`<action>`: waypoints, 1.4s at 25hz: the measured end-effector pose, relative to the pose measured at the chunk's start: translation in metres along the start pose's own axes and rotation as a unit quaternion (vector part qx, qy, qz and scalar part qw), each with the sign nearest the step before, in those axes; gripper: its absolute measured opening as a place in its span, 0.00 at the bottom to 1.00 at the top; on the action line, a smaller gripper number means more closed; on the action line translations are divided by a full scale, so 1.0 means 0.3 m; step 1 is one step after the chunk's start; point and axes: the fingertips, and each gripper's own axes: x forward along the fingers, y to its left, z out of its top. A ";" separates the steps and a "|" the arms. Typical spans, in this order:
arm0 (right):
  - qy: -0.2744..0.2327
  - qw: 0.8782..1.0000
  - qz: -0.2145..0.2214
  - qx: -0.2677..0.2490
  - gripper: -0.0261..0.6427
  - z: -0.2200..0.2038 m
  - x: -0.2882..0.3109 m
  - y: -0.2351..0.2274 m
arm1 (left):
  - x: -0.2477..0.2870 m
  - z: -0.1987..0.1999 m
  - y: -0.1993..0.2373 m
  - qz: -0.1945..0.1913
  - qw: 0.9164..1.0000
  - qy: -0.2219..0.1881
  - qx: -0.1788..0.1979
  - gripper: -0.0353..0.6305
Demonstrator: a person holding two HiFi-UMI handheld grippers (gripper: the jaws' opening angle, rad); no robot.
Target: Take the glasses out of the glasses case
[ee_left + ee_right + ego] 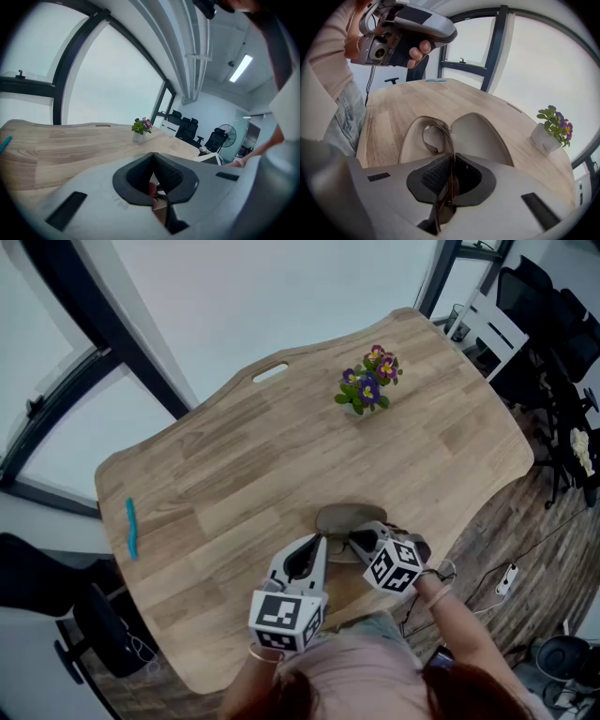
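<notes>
Left claw [317, 547] closed, right claw [360, 540] clamped.

The table [234, 474] is seen to be made of pale wood, finely grained and finished smooth and matt. The glasses case [480, 136] is lined with a smooth, matt beige material whose kind cannot be told. The glasses [450, 147] are framed in thin, glossy brown material, and the right hand-held gripper [451, 176] is shelled in smooth, dull grey plastic, its pads [436, 176] black and finely ribbed
</notes>
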 end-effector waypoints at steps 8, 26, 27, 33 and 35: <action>-0.001 0.999 0.002 -0.040 0.06 0.016 -0.012 0.016 | -0.009 0.005 -0.011 0.001 1.000 -0.005 0.001 0.06; -0.046 0.997 -0.061 -0.008 0.06 0.064 -0.135 -0.021 | -0.075 0.037 -0.042 0.006 1.000 -0.025 0.016 0.06; -0.051 0.996 -0.067 -0.001 0.06 0.066 -0.146 -0.027 | -0.078 0.039 -0.045 0.006 0.999 -0.026 0.017 0.06; -0.080 0.991 -0.104 0.040 0.06 0.082 -0.211 -0.044 | -0.099 0.044 -0.065 0.003 0.999 -0.032 0.023 0.06; -0.089 0.988 -0.116 0.054 0.06 0.085 -0.232 -0.048 | -0.107 0.048 -0.069 0.002 0.999 -0.034 0.024 0.06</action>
